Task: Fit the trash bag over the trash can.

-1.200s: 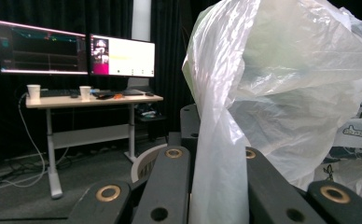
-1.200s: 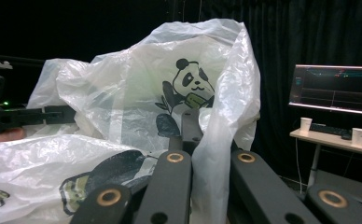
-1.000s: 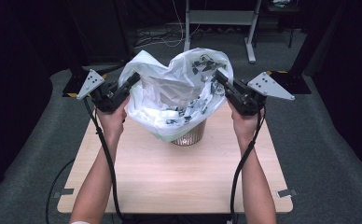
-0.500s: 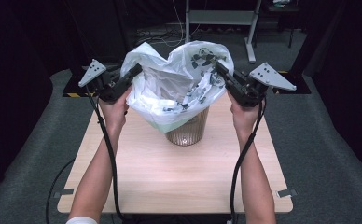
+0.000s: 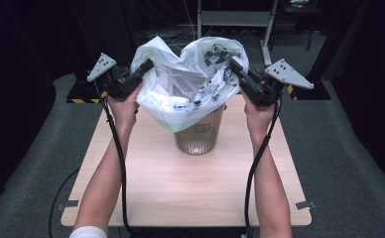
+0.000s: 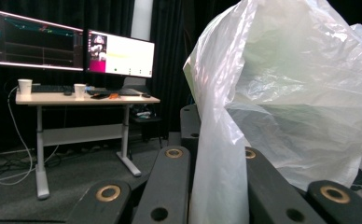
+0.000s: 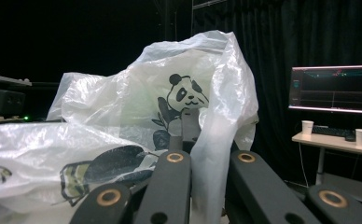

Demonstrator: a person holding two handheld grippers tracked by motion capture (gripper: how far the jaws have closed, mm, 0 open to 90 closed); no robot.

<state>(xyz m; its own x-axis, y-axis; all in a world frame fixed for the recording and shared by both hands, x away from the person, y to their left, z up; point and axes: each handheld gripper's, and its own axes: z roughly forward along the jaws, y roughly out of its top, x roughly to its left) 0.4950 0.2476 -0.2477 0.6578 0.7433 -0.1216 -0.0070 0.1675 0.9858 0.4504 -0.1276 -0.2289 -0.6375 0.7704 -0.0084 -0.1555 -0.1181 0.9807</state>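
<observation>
The plastic bag (image 5: 188,89) is held spread above the ribbed bin (image 5: 198,136), its lower part hanging in the bin's mouth, so that, it is judged, it can be fitted as a liner or drawn out; the bin is set near the far middle of the wooden table (image 5: 180,193); opposite edges of the bag are pulled apart so the mouth is kept wide; the left gripper (image 5: 146,67) is clamped on the bag's left edge, film pinched between its jaws; the right gripper (image 5: 232,64) is likewise closed on the right edge, beside the panda print (image 7: 181,100).
</observation>
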